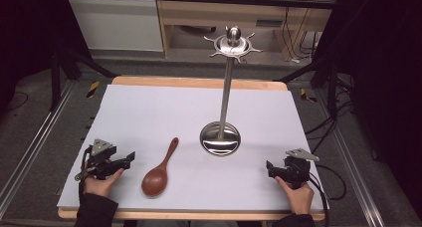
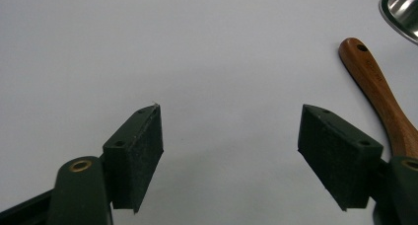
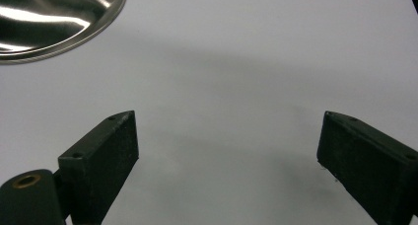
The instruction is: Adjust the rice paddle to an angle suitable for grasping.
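A brown wooden spoon (image 1: pixel 159 170) lies flat on the white table sheet (image 1: pixel 149 112), bowl toward me, handle pointing away and right. A steel utensil stand (image 1: pixel 225 87) rises from a round base (image 1: pixel 220 138) and ends in a hooked crown (image 1: pixel 232 44). My left gripper (image 1: pixel 130 158) rests left of the spoon, open and empty. In the left gripper view its jaws (image 2: pixel 230 131) stand wide apart, with the spoon handle (image 2: pixel 379 94) to their right. My right gripper (image 1: pixel 270 168) sits at the front right, open, with the stand's base (image 3: pixel 54 18) off to its upper left.
The wooden table edge (image 1: pixel 199 81) frames the sheet. Beyond it stand a wooden shelf unit (image 1: pixel 224 13) and black frame legs (image 1: pixel 318 67). Cables (image 1: pixel 326 127) trail over the floor at the right.
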Demonstrator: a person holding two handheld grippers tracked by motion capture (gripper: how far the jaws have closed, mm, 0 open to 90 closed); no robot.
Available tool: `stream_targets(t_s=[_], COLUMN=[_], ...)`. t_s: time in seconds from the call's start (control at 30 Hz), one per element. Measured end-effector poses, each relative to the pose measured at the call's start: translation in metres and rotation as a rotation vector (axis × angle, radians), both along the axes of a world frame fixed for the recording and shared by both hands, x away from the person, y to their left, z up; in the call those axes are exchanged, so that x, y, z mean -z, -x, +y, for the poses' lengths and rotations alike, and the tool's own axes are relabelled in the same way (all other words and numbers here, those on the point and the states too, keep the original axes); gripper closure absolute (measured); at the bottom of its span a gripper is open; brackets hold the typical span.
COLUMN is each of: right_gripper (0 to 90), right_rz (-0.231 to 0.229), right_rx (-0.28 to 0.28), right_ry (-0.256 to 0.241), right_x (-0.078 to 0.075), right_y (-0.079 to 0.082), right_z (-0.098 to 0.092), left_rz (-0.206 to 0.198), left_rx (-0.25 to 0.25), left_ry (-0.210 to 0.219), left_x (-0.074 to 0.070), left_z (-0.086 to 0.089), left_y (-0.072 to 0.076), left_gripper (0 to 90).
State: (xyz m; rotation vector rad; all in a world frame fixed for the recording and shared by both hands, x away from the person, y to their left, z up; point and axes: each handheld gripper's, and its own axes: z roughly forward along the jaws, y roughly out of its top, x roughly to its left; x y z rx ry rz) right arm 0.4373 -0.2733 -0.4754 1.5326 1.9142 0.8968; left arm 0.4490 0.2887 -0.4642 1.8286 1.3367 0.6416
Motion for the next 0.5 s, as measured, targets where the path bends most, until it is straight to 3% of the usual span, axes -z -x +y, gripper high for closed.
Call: stream_targets(t_s=[0.5], right_gripper=[8.4], right_rz=[-0.003], right_rx=[0.012], right_ry=[-0.015], right_x=[-0.002], right_y=[0.002], right_z=[-0.001], left_rz=[-0.007], left_rx=[0.044], left_ry=[0.017], left_x=[-0.006], left_z=[-0.014], left_y=[0.004], left_gripper=[24.4])
